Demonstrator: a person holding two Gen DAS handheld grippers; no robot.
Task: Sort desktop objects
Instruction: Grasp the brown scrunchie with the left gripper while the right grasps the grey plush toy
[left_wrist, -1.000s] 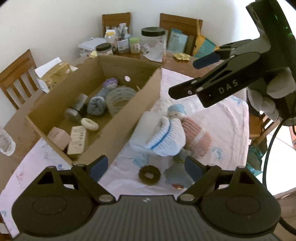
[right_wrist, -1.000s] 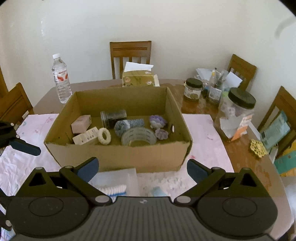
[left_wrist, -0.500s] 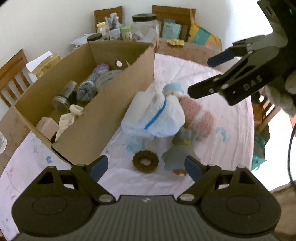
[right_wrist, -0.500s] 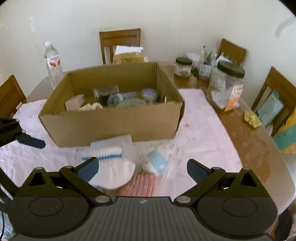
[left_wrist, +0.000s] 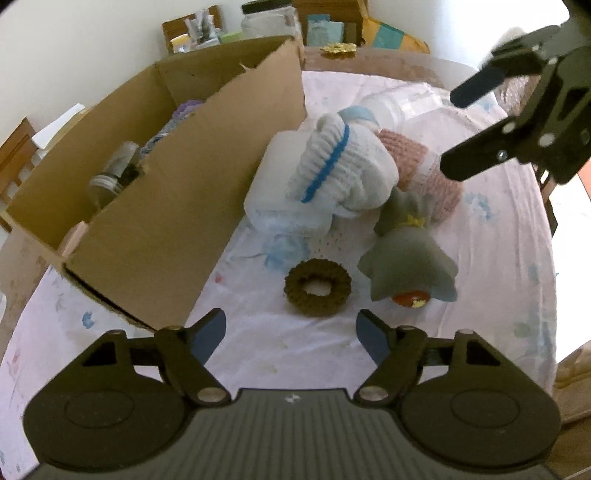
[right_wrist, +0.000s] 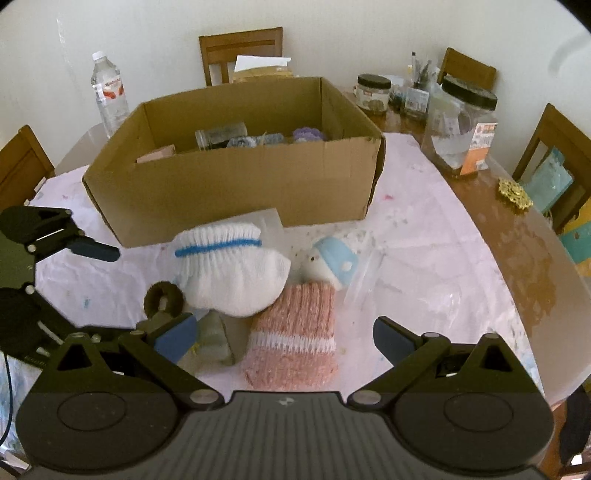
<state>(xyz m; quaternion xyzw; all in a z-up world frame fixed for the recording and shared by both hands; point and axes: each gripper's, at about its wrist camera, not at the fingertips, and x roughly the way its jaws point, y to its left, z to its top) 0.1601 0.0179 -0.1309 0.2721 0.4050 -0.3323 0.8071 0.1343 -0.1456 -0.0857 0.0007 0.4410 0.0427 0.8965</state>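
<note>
The left gripper (left_wrist: 290, 334) is hovering with its jaws spread wide and empty, just short of the brown crocheted ring (left_wrist: 317, 287) lying at centre frame on the pale tablecloth (left_wrist: 498, 295). The cardboard box (left_wrist: 177, 221) is filling the left side — its near wall close beside the ring. The right gripper (right_wrist: 284, 338) is also gaping, empty, over the pink knitted piece (right_wrist: 299, 332), with the white sock (right_wrist: 229, 273) just above-left and bare cloth lying open at right.

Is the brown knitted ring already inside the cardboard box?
No, the brown ring lies on the cloth outside the cardboard box, just ahead of the open left tool.
</note>
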